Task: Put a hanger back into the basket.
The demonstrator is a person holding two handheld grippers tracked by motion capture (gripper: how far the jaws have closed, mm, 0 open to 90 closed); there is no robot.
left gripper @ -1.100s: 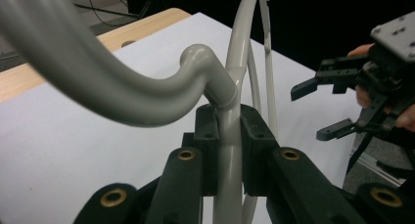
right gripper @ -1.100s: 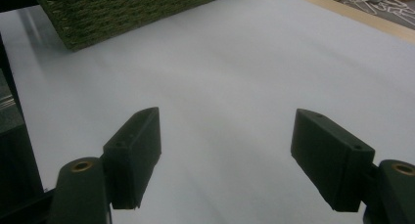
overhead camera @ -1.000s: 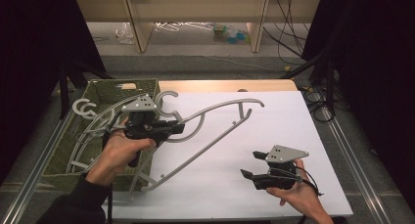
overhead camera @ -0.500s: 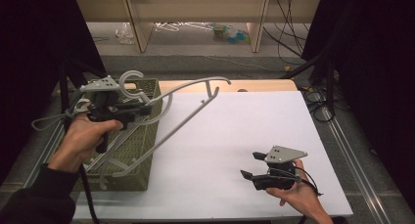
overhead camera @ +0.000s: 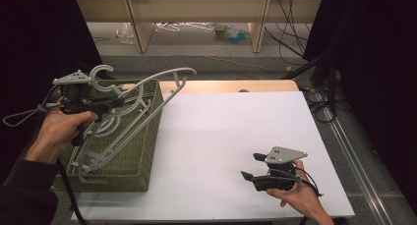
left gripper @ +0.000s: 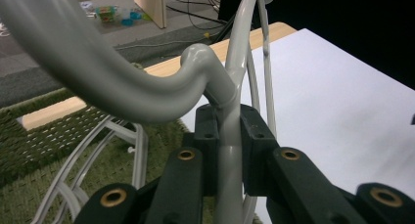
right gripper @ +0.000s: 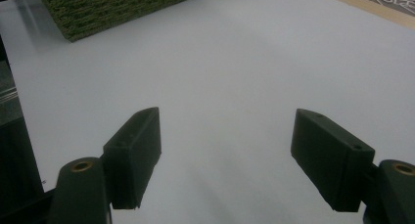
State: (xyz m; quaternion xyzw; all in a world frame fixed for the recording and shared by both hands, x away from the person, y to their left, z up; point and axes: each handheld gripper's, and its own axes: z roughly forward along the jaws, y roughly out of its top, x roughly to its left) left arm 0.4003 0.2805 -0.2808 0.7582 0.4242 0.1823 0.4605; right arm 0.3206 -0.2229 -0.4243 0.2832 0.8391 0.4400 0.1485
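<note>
My left gripper point(overhead camera: 115, 101) is shut on a grey plastic hanger point(overhead camera: 162, 73), just below its hook, and holds it tilted above a green woven basket point(overhead camera: 142, 156) at the table's left. In the left gripper view the gripper's point(left gripper: 227, 145) pads clamp the hanger's neck point(left gripper: 122, 92), with the basket point(left gripper: 29, 155) below. My right gripper point(overhead camera: 250, 166) rests on the white table point(overhead camera: 236, 122) at the front right. It is open with nothing between its jaws point(right gripper: 227, 150).
Several more grey hangers point(overhead camera: 105, 136) lie inside the basket. The basket's corner point(right gripper: 107, 9) is at the top of the right gripper view. A wooden strip point(overhead camera: 231, 85) borders the table's far edge, with shelving and cables beyond.
My left gripper has lifted the hanger off the white table and carried it left, over the basket. The right gripper has stayed in place, open.
</note>
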